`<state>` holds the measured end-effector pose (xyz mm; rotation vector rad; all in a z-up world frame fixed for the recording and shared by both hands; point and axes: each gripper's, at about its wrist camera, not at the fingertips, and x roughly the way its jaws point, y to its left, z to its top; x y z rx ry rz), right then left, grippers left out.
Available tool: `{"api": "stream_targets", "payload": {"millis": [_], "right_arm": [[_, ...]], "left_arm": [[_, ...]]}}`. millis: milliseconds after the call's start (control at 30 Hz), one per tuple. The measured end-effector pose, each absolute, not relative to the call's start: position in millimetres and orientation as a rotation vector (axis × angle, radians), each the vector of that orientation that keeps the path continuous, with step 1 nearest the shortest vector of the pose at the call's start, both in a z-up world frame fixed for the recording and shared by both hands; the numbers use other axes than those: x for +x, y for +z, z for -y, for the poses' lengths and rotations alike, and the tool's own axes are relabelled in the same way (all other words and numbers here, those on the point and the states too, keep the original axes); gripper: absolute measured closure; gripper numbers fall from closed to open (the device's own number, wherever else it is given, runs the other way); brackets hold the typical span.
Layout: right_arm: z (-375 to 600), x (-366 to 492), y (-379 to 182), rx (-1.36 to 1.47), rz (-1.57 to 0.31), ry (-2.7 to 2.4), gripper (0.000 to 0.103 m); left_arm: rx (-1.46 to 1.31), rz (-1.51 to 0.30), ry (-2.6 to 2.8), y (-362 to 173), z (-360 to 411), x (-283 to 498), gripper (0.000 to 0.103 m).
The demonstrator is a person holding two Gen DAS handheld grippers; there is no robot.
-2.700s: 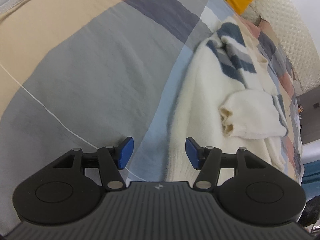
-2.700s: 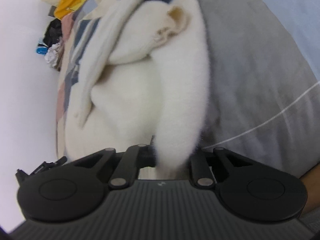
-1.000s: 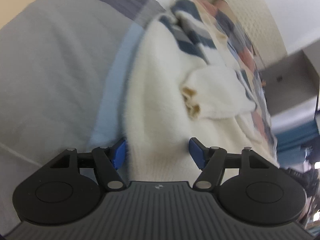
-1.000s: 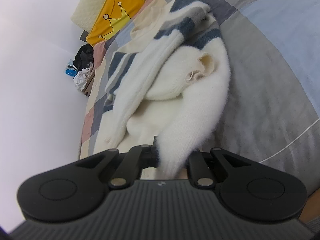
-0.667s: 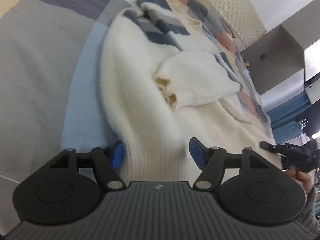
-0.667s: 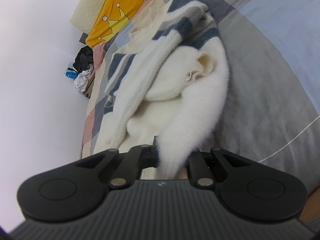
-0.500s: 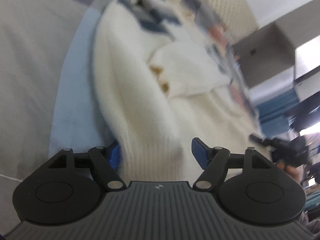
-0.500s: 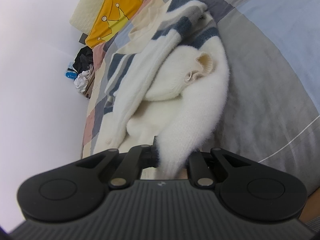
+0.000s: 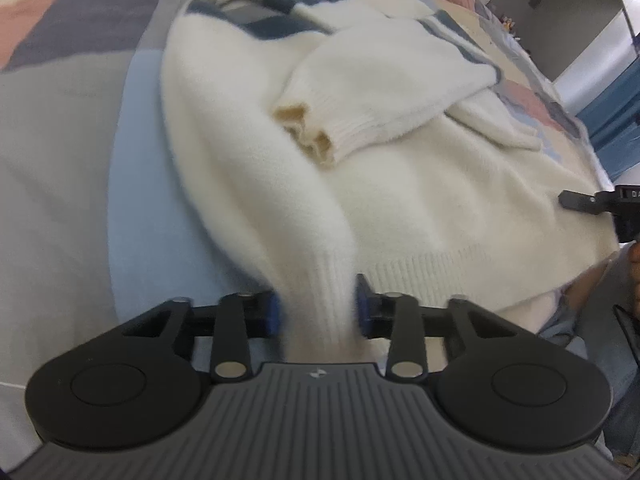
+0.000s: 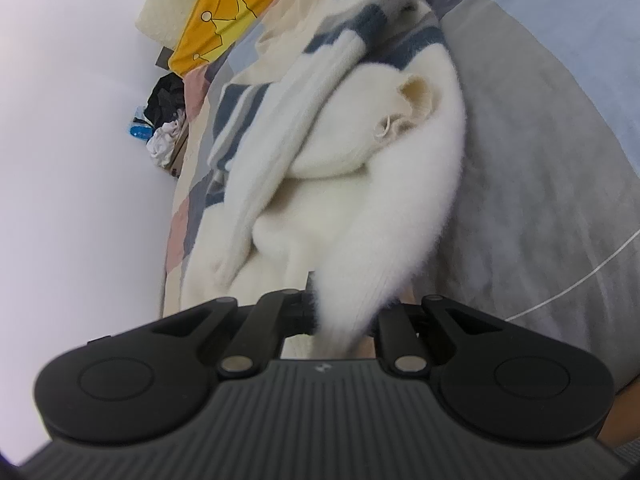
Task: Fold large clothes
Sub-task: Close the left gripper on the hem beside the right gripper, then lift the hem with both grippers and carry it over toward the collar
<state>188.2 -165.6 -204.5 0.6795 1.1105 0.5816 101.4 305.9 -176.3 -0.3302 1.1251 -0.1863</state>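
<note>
A fluffy cream sweater with navy stripes near its top lies spread on the patchwork bed cover. One sleeve is folded across its body, and the sleeve's cuff lies in the middle. My left gripper is closing its jaws on the ribbed hem at the near left corner, and its blue pads press the bunched knit. My right gripper is shut on the other hem corner of the sweater, which is lifted a little. The right gripper's tip shows at the right edge of the left wrist view.
A yellow pillow lies at the head of the bed. Dark and white clothes are piled beside the bed by the white wall. A grey cabinet and a blue curtain stand beyond the far side. A person's leg is near the hem.
My left gripper slid right from the bed cover over the sweater's hem corner, rolled, and its jaws narrowed onto the ribbed knit. The right gripper kept still, holding its corner.
</note>
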Motion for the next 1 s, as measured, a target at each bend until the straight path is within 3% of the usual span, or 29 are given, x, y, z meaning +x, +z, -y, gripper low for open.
{"api": "stream_targets", "payload": {"millis": [100, 200, 600, 1000], "right_arm": [[169, 189, -204, 0.715, -1.1, 0.584, 0.091], [171, 189, -200, 0.735, -1.076, 0.59, 0.092], [211, 183, -157, 0.857, -0.883, 0.646, 0.092], [250, 155, -75, 0.805, -0.73, 0.713, 0.093]], "left_arm": [[-0.352, -1.136, -0.132, -169, -310, 105, 0.084], [-0.423, -1.088, -0.089, -151, -314, 106, 0.088], [-0.774, -0.753, 0.024, -62, -325, 83, 0.091], [-0.878, -0.598, -0.102, 7, -289, 11, 0.091]]}}
